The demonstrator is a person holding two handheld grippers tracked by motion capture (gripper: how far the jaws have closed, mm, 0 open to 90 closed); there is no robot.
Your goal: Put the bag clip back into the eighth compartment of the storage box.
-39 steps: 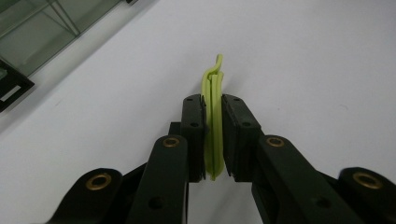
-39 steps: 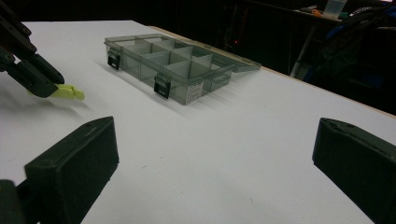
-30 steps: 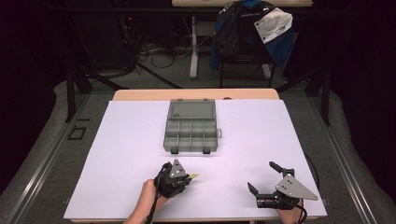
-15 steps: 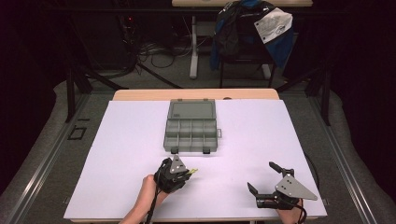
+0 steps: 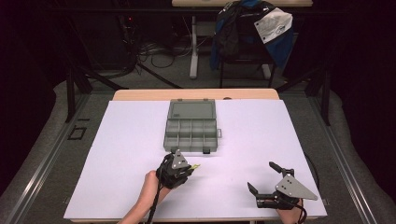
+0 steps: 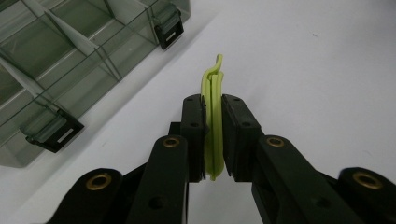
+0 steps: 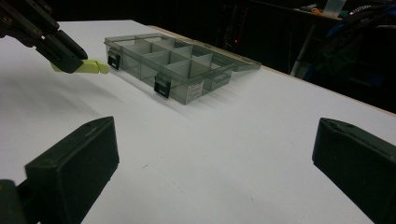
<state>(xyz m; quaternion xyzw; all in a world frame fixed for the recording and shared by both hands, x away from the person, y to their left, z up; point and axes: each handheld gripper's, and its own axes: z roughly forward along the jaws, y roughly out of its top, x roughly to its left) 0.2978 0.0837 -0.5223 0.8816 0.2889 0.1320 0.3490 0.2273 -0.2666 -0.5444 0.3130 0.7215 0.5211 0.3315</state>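
The left claw (image 5: 188, 169) pinches a yellow-green clip (image 6: 214, 122) edgewise between its two flat black pads, which press on both faces of it. The clip is thin, smooth plastic, built of slim layered strips that curve gently and end in a small hook at the far tip, poking out past the pads. The claw's linkage arms are matt black with brass-coloured rivets. In the high view the claw, held in the person's left hand (image 5: 150, 183), sits just in front of the near edge of the organiser box (image 5: 191, 130), and the clip's tip (image 5: 196, 166) points away to the right, clear of the box.

The box is a shallow rectangle of smoky translucent grey plastic, divided by thin walls into a grid of small square and oblong compartments. Its lid lies folded flat behind it, and two dark latches hang from its front wall. It rests on the table (image 5: 116, 154), whose surface is a plain, smooth white sheet.

The right claw (image 5: 262, 177) stands spread wide near the table's front right corner, well apart from the box, its blocky black pads with nothing between them. A grey three-cornered plate (image 5: 294, 187) tops it.
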